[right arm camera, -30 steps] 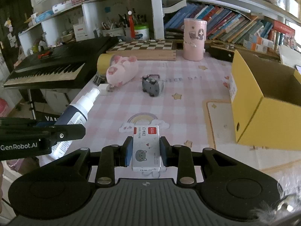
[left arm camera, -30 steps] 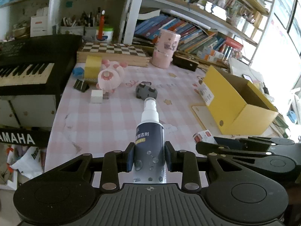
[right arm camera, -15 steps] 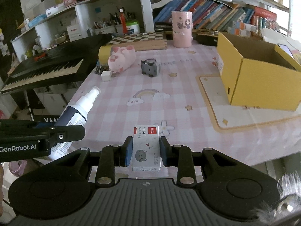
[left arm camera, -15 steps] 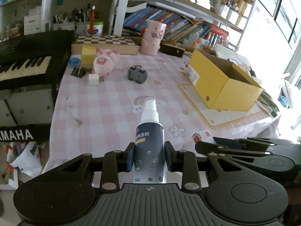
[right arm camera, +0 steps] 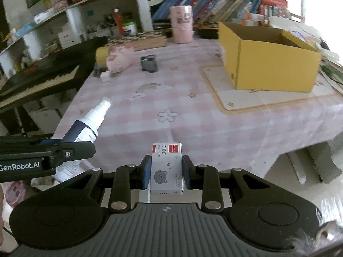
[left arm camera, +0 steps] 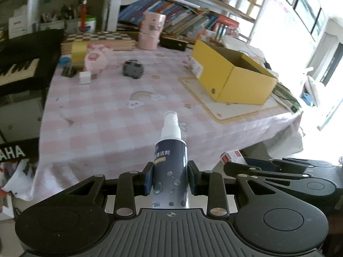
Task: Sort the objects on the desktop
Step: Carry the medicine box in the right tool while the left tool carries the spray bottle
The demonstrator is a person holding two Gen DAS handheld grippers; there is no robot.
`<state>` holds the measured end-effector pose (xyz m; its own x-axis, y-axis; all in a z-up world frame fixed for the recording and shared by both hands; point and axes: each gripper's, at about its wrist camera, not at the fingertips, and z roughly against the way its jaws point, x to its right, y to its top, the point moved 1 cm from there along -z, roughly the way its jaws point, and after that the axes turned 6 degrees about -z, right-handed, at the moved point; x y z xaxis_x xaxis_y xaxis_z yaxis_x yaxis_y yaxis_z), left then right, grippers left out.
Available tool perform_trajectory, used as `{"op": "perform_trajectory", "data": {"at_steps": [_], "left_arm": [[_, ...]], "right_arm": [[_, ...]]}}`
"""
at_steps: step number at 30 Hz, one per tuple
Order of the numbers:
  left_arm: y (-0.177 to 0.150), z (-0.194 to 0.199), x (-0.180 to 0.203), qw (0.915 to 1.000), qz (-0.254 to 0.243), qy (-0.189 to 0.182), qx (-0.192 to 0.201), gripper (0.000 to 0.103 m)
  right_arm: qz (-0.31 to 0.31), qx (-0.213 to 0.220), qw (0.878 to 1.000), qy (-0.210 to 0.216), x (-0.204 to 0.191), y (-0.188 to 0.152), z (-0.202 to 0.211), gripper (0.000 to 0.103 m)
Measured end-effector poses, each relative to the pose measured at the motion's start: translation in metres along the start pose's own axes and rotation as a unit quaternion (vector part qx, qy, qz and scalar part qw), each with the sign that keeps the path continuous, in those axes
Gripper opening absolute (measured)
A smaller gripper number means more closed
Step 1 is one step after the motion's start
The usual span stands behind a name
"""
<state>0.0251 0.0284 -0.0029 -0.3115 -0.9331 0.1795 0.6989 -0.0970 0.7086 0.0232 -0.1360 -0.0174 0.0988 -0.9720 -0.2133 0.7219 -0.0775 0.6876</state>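
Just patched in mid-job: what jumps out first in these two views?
Both tongs are loaded: the left tongs grip a dark spray bottle, and the right tongs clamp a small staples box. Beyond them, an open yellow box sits on the right of the pink checked table.

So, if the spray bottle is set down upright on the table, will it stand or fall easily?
The spray bottle, clamped in the left gripper, looks tall and narrow, so it probably tips easily. Its round body would likely roll if it falls. The smooth label may be slightly slippery.
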Motion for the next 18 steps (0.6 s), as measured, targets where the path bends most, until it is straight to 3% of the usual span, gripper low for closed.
{"op": "perform_trajectory", "data": {"at_steps": [18], "left_arm": [[0.012,-0.027,0.049,0.9955,-0.067,-0.066,-0.014,0.031]], "right_arm": [[-0.064,0.022,0.996,-0.065,0.048,-0.011,0.027,0.028]]}}
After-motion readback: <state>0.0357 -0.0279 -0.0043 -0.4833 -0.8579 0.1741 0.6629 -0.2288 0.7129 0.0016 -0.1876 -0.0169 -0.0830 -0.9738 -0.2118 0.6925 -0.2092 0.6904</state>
